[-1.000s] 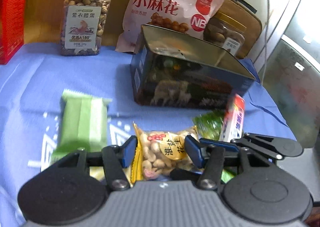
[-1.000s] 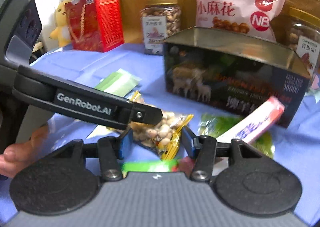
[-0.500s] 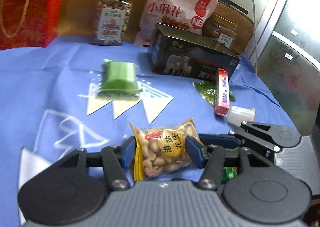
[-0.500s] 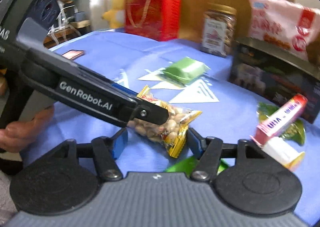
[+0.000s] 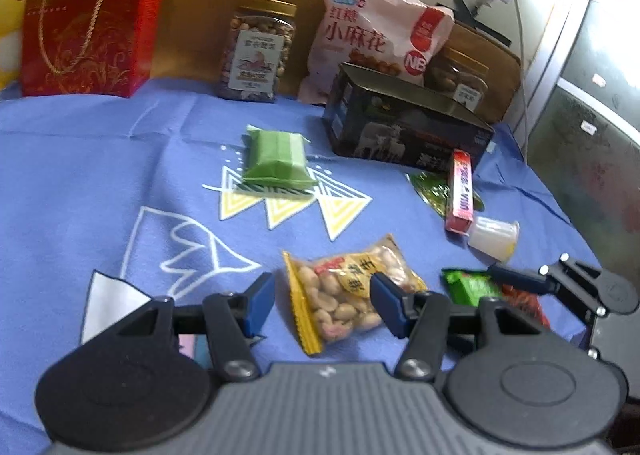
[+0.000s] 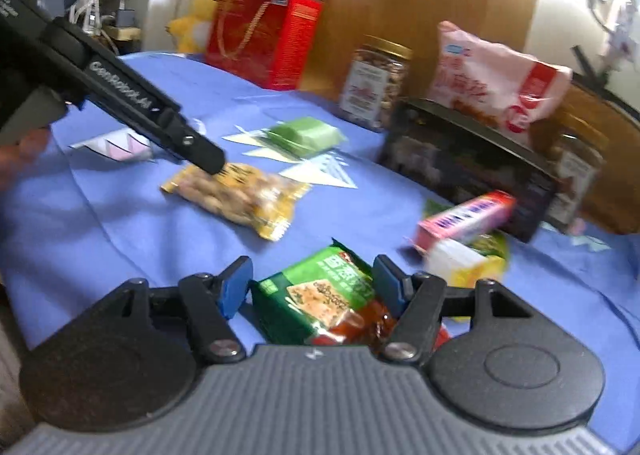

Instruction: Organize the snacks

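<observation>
Nearest in the left wrist view, left gripper (image 5: 322, 305) with blue fingers (image 5: 260, 305) spread wide, the left finger clear of everything, the right one at or over the right edge of a peanut packet (image 5: 348, 295); contact there not certain. Clear-fronted packet, pale nuts inside, yellow crimped edges, a yellow label with dark characters, lying flat and slightly askew on the blue-clothed surface (image 5: 80, 175). Just right of it, a green cracker packet (image 5: 472, 287) with a red wrapper beside it, partly under the tips of the right gripper (image 6: 312, 283). In the right wrist view, that gripper's fingers (image 6: 236, 287) likewise released, straddling the green packet's near end without closing on it; printed crackers and a red band on the wrapper. Farther right, a small clear jelly cup (image 5: 494, 241) on its side, touching the end of a pink candy box (image 5: 462, 191), which lies across a green leafy packet (image 5: 430, 187). Toward mid-surface, a light green wrapped block (image 5: 278, 155) on yellow triangle prints. Beyond, an open dark tin (image 5: 404, 131) with sheep on its side. Along the far edge, left to right: a red gift box (image 5: 88, 27), a gold-lidded nut jar (image 5: 258, 51), a pink snack bag (image 5: 376, 39) leaning upright, and a second jar (image 5: 464, 79) behind the tin.
</observation>
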